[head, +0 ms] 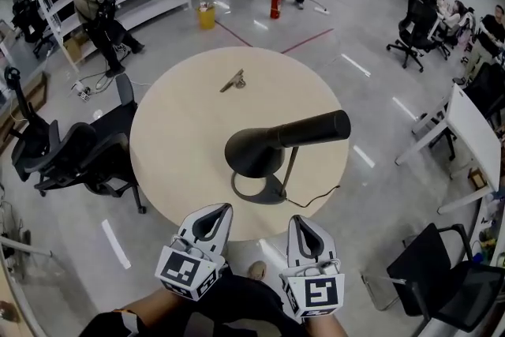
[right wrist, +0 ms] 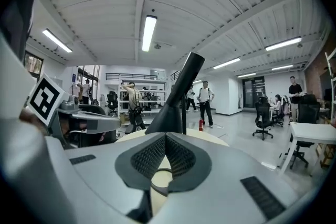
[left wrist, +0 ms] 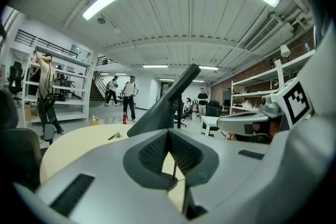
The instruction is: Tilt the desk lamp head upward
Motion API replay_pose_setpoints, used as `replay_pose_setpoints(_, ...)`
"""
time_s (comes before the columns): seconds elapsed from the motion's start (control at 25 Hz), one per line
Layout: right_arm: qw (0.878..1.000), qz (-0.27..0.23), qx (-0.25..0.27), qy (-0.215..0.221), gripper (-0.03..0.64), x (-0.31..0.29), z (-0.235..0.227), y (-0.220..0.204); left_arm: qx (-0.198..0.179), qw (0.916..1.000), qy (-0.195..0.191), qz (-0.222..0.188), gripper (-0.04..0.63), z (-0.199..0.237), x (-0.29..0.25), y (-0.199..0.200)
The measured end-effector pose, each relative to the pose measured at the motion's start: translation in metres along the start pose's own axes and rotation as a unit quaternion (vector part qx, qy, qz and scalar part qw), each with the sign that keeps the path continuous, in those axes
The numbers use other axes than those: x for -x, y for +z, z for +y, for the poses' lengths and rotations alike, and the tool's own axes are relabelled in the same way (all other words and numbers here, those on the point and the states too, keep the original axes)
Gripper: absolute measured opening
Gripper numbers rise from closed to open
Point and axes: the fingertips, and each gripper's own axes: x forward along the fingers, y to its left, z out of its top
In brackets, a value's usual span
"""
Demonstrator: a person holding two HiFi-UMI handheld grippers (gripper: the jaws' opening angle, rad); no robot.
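A black desk lamp stands on the near half of a round beige table. Its cone head points left, its tube arm runs to the right, and its ring base lies flat below. My left gripper and right gripper hover side by side over the table's near edge, just short of the base. Both are shut with nothing between the pads. In the left gripper view the lamp rises right beyond the closed left gripper. The right gripper view shows the lamp above the closed right gripper.
A small metal object lies on the table's far side. The lamp's cord trails off the near right edge. Black office chairs stand at the left and another chair at the lower right. A white desk is to the right. People stand farther back.
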Motion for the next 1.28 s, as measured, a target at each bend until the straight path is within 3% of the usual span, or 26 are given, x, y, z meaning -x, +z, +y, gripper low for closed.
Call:
replay_pose_setpoints(0.16, 1.000, -0.026, 0.015, -0.006, 0.015, -0.007, -0.016, 0.048, 0.009, 0.9992, -0.030, -0.023, 0.046, 0.002, -0.023, 0.032)
replay_pose_setpoints(0.36, 0.997, -0.073, 0.034, -0.007, 0.015, -0.036, 0.000, 0.130, 0.011, 0.9982, -0.046, -0.036, 0.046, 0.055, -0.033, 0.072)
replay_pose_setpoints(0.68, 0.973, -0.148, 0.126, -0.122, 0.015, -0.064, -0.019, 0.230, 0.026, 0.9941, -0.097, -0.042, 0.046, 0.115, -0.060, 0.085)
replay_pose_setpoints(0.88, 0.966, -0.135, 0.160, -0.155, 0.017, -0.081, -0.050, 0.252, 0.031, 0.9932, -0.108, -0.029, 0.048, 0.130, -0.082, 0.076)
replay_pose_setpoints(1.16, 0.974, -0.098, 0.171, -0.112, 0.017, -0.114, -0.077, 0.255, 0.120, 0.9868, -0.107, -0.019, 0.053, 0.140, -0.104, 0.040)
replay_pose_setpoints(1.28, 0.977, -0.086, 0.172, -0.095, 0.017, -0.118, -0.082, 0.252, 0.147, 0.9824, -0.114, -0.015, 0.088, 0.132, -0.106, 0.029)
